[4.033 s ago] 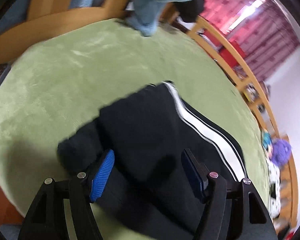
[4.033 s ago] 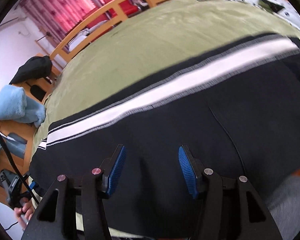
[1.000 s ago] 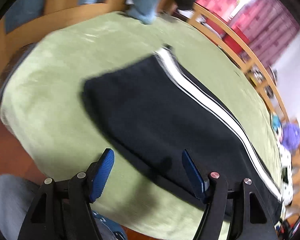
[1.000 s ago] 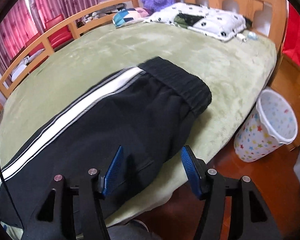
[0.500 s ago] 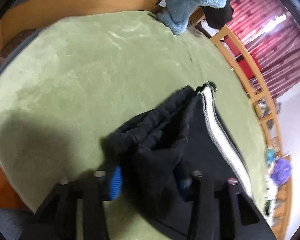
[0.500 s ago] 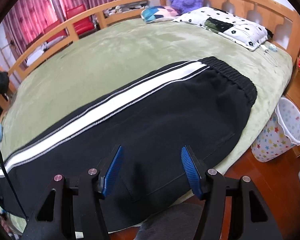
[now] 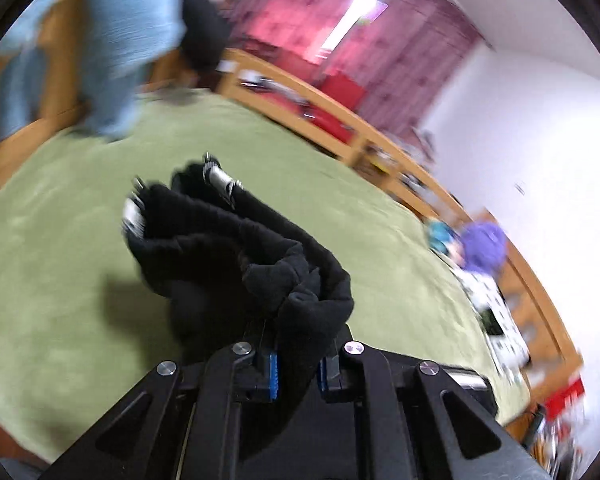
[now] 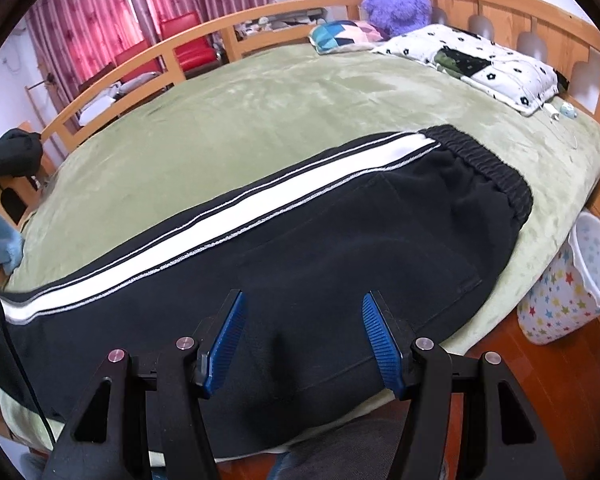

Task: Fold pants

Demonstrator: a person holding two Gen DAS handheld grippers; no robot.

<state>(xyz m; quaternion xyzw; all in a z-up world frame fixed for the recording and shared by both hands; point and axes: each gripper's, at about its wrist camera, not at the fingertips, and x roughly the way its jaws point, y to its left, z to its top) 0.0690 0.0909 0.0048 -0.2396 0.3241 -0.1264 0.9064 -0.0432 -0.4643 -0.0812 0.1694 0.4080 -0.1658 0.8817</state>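
left hand-held gripper point(image 7: 296, 368) now clenched on the bunched leg cuffs of the black track pants point(image 8: 340, 248), lifted off the green bed point(image 8: 260, 96) where they lay flat a second ago, lengthwise fold begun; right hand-held gripper point(image 8: 302, 344) released above the hip.

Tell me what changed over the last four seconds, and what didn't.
The left gripper, open over the pants four seconds ago, has shut on the leg cuffs and lifted them off the green blanket, bunching the pants upward. The right gripper stayed open, hovering over the pants; the waistband end still lies flat on the bed, white stripe showing.
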